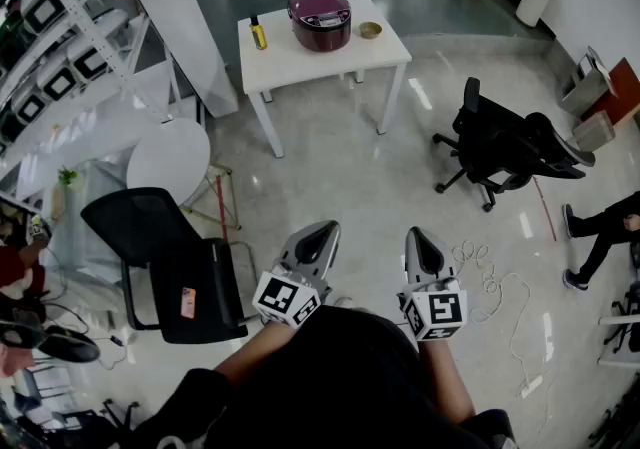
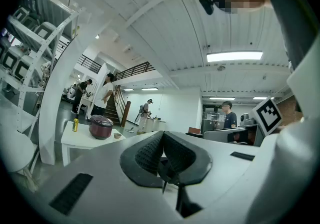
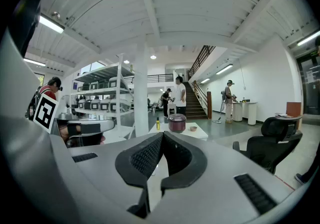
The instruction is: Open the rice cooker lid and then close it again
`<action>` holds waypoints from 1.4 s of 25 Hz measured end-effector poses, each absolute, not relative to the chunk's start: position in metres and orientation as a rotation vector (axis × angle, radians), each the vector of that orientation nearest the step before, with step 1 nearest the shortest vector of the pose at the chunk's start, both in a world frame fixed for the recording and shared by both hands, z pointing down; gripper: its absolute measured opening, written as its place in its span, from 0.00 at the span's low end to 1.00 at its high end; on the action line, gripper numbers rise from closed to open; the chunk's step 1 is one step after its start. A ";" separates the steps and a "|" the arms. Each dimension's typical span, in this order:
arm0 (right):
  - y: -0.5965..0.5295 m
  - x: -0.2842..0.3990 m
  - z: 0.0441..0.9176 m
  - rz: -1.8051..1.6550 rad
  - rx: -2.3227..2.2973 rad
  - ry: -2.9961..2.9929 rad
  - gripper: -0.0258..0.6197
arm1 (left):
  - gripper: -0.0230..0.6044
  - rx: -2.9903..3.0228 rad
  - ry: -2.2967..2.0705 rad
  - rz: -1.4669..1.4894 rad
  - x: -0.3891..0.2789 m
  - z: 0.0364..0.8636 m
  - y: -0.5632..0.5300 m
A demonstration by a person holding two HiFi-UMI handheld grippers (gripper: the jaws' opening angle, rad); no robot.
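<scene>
**Both tongs shut and empty; rice cooker stands closed on far table**

The glossy grey floor point(image 1: 340, 187) takes up most of the head view. A white shelving rack point(image 1: 60, 47) loaded with boxed appliances runs along its left side, with a broad white pillar point(image 1: 175, 12) just beside it.

A white rectangular table point(image 1: 290, 65) stands at the far end of the floor, well apart from the person holding the tongs. Two black office chairs are on the floor: one point(image 1: 165, 257) near the person's left side, the other point(image 1: 505, 147) off to the right. A small round white table point(image 1: 168, 159) sits between the left chair and the rack.

The left gripper point(image 1: 318, 235) and the right gripper point(image 1: 418, 235) are held side by side in front of the person's body, both pointing towards the far table. In each gripper view the ribbed black pads meet along their length. Both tongs are fully closed and there is nothing between the jaws of either.

The rice cooker point(image 1: 320, 17), dark maroon, stands near the middle of the table's far edge. Its lid is down. Neither gripper is anywhere near it.

A loose white cable point(image 1: 485, 282) lies in loops on the floor to the right of the right gripper.

A yellow bottle point(image 1: 258, 34) stands upright on the table, left of the cooker and apart from it. A small bowl point(image 1: 371, 30) sits on the table just right of the cooker.
</scene>
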State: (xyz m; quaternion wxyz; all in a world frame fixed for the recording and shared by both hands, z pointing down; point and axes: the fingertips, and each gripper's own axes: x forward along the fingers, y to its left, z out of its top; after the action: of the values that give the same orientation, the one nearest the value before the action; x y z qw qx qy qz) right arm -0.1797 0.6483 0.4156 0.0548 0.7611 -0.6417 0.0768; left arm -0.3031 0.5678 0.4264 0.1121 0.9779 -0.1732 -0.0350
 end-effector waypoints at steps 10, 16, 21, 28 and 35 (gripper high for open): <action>0.657 -0.170 0.400 0.195 2.407 -2.026 0.04 | 0.04 2.901 -0.458 -0.119 -0.299 0.417 0.571; 0.670 -0.164 0.406 0.211 2.437 -1.955 0.04 | 0.04 2.897 -0.444 -0.113 -0.302 0.417 0.574; 0.679 -0.161 0.410 0.224 2.427 -1.944 0.04 | 0.04 2.904 -0.398 -0.120 -0.303 0.417 0.579; 0.688 -0.159 0.418 0.237 2.342 -2.001 0.24 | 0.30 2.873 -0.431 -0.094 -0.310 0.428 0.575; 0.693 -0.146 0.429 0.291 2.349 -1.973 0.41 | 0.46 2.852 -0.443 -0.045 -0.311 0.442 0.574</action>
State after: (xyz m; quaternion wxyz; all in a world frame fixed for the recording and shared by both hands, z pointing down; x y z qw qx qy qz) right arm -0.1459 0.6927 0.4295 0.0303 0.7620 -0.6400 0.0944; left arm -0.3107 0.5739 0.4420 0.1269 0.9800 -0.1523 -0.0155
